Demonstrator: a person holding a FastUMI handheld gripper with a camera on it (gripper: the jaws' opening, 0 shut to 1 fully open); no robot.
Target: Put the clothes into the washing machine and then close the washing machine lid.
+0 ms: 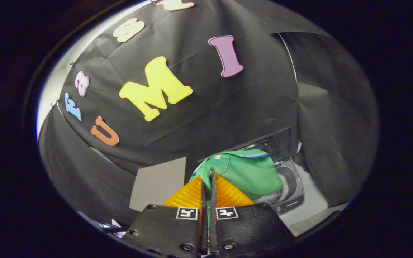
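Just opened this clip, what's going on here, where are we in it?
A person's handheld gripper is shut on a green garment, pinching a fold of its cloth between both fingers. The garment hangs in the air just ahead of the fingers. Beyond and below it sits the washing machine, its lid raised and its drum opening partly visible behind the cloth. The garment is not yet in the drum, and the lid is not yet closed.

Tool [207, 175] fingers nearly together, pinching green cloth [249, 172].
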